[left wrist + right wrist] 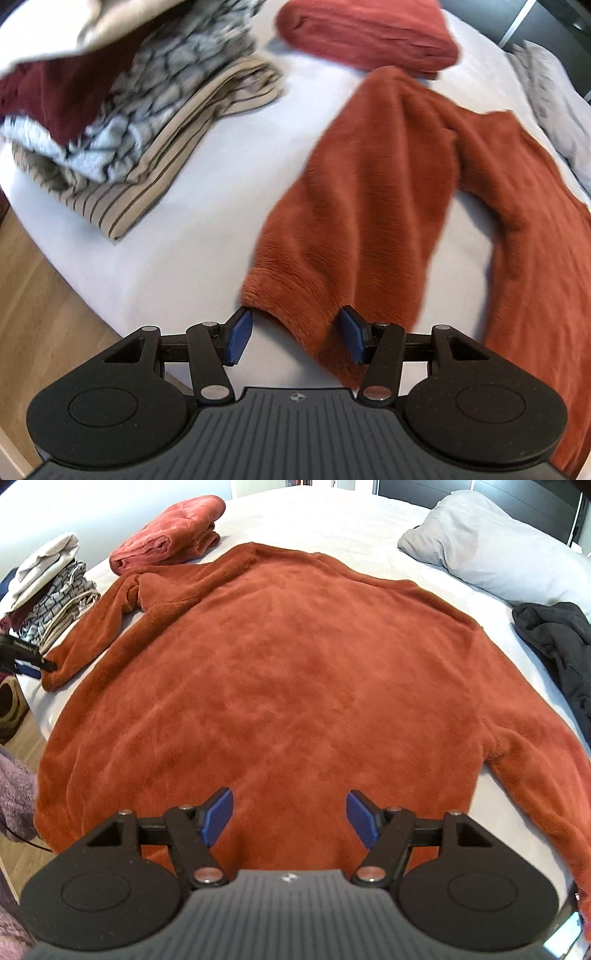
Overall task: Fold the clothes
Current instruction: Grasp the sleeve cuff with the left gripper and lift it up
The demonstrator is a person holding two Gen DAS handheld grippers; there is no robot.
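A rust-orange fleece sweater (280,672) lies spread flat on the white bed (332,520), both sleeves out to the sides. My right gripper (290,821) hovers open above the sweater's hem, with nothing between its blue pads. My left gripper (295,336) is at the end of the left sleeve (369,184). The sleeve's cuff (280,284) lies between its parted blue pads, which do not visibly press on it. In the right wrist view the left gripper (37,662) shows at the far left, by that cuff.
A stack of folded clothes (122,122) sits at the bed's left corner, with a folded red fleece (365,33) behind the sweater. A grey pillow (491,542) and a dark garment (557,642) lie to the right. Wooden floor (37,314) runs along the bed's left edge.
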